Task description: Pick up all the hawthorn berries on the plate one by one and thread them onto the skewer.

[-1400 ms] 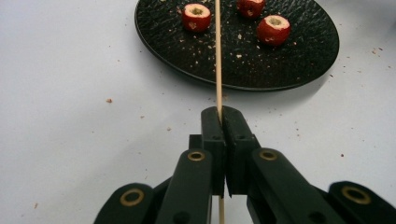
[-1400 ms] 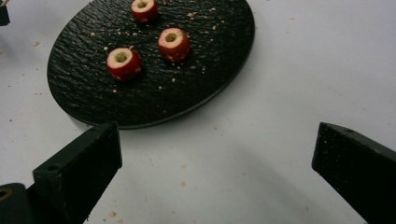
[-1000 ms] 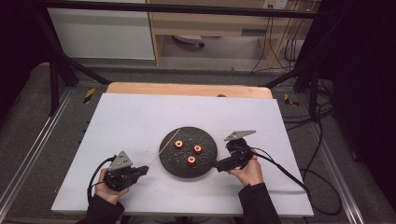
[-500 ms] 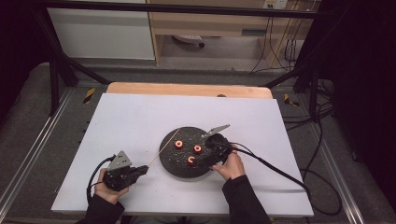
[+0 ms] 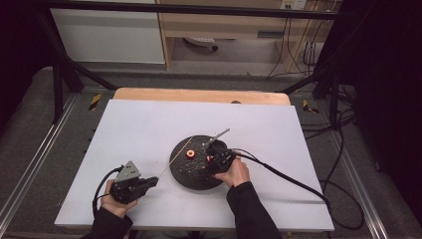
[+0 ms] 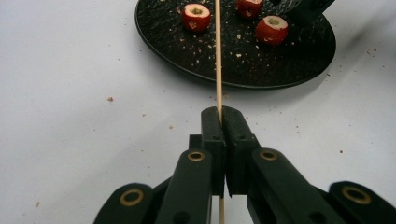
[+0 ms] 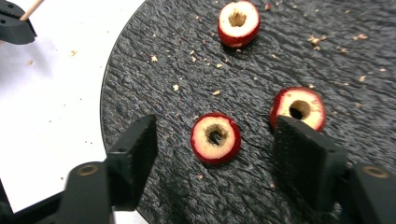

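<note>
High view: a white table carries a round black plate near the middle of its front half. The left gripper sits toward the front left corner, holding a thin wooden skewer that slants up over the plate's left edge. The right gripper is over the plate, the person's right hand behind it. One red fruit piece is plain here; the others are partly covered by the gripper.

Left gripper view: the jaws are pressed together, pinching the skewer near its lower end. The stick is bare along all its visible length. Three cored red fruit pieces lie on the plate beyond it, among crumbs.

Right gripper view: the right gripper has its jaws spread wide, one on either side of the nearest fruit piece, not touching it. A second piece lies just beside the far jaw; a third sits farther in.

Assessment: no piece is threaded yet; all three remain. The straddle of the nearest piece is confirmed by the right gripper view, the bare skewer by the left.
</note>
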Tool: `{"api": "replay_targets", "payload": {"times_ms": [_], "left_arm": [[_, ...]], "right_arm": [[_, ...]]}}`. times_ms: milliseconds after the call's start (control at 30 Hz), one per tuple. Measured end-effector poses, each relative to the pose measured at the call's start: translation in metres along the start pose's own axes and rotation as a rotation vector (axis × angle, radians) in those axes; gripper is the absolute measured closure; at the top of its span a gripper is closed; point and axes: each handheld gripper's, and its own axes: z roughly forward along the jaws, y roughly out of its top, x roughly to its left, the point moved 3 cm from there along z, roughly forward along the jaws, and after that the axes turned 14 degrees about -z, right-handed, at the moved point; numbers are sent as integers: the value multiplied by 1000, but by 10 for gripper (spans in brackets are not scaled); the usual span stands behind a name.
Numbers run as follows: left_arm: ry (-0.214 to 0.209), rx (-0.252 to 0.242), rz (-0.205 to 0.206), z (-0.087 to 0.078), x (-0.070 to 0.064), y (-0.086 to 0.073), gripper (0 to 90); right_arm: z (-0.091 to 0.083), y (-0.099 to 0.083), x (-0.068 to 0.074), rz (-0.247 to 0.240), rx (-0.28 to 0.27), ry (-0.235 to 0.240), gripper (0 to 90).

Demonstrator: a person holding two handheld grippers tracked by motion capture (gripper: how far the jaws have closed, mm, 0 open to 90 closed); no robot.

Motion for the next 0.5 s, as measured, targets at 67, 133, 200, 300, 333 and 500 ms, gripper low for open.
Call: {"api": "replay_targets", "payload": {"times_ms": [67, 133, 200, 300, 333, 500], "left_arm": [[0, 2, 2, 0, 0, 0, 879], [0, 4, 3, 1, 0, 0, 879], [0, 6, 3, 1, 0, 0, 879], [1, 7, 2, 1, 0, 0, 879], [1, 6, 3, 1, 0, 0, 879], [1, 8, 6, 1, -1, 0, 879]], "right_arm": [[3, 1, -1, 4, 15, 6, 380], [6, 1, -1, 3, 25, 15, 414], [8, 2, -2, 6, 31, 27, 445], [12, 3, -3, 12, 41, 40, 493], [13, 3, -3, 13, 47, 44, 507], [16, 3, -5, 19, 59, 57, 566]]}}
